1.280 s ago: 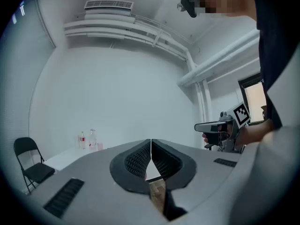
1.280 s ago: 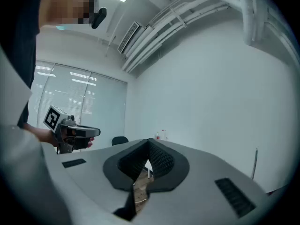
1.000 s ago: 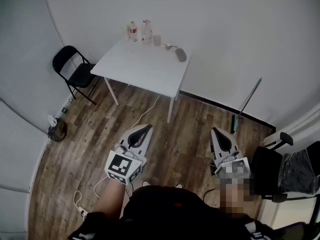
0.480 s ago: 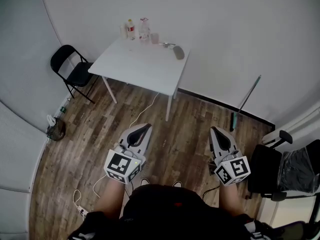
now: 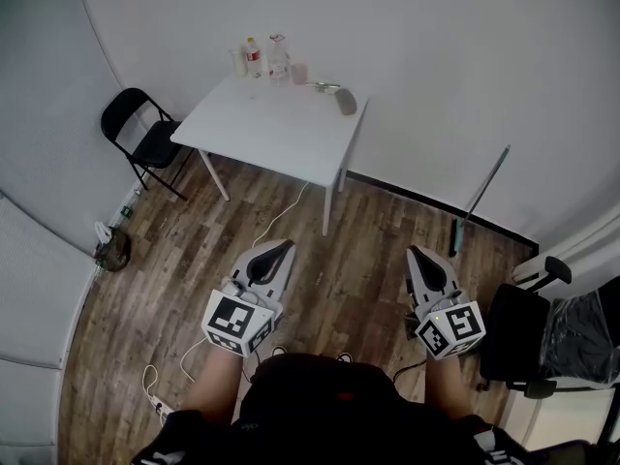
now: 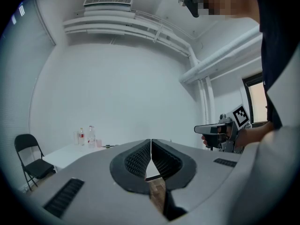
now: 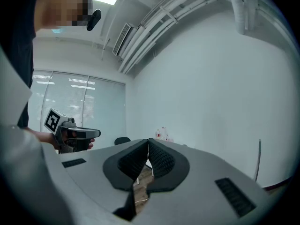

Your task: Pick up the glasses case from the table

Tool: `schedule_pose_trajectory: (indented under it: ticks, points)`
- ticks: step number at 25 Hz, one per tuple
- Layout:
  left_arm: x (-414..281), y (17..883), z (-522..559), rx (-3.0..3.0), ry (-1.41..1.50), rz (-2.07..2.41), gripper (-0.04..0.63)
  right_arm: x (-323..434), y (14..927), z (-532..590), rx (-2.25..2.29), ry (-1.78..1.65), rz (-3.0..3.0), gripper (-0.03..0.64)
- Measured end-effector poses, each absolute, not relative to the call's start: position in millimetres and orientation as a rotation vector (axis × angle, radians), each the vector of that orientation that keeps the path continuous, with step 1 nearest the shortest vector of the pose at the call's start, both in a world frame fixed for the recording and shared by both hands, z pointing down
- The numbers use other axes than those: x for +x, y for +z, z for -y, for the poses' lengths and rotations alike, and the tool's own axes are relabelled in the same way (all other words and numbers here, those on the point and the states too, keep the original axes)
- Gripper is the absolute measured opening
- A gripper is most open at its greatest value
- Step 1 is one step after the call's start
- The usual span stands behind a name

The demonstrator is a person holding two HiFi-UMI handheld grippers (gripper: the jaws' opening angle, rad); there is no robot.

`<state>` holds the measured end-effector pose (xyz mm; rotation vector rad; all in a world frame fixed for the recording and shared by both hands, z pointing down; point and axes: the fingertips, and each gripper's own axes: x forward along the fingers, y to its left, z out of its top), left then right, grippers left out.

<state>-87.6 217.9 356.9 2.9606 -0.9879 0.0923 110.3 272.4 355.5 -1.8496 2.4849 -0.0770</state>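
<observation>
Fingers of the left gripper are pressed together tip to tip, with nothing between them. The right gripper is the same, its ribbed pads closed on each other and empty. In the head view both grippers are held low in front of the person, side by side and apart, pointing across the wooden floor toward a white table that stands against the far wall.

The glasses case, a grey oval, lies on the table near its back right corner, well apart from both grippers. Just beside it, toward the left, lies a small thin object too small to name. Two clear bottles and a pink cup stand along the back edge. A black folding chair stands left of the table. A white cable runs over the floor under the table. A long-handled tool leans on the wall at the right.
</observation>
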Motion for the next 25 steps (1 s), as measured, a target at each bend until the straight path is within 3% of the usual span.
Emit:
schedule_pose_trajectory:
  ticks: [14, 25]
  points:
    - [-26, 372, -229, 2.884, 0.120, 1.058, 0.023, 182, 392, -267, -1.757, -0.208, -2.542, 0.021]
    - [-17, 378, -162, 2.887, 0.101, 1.064, 0.023, 188, 405, -207, -1.772, -0.203, -2.586, 0.021]
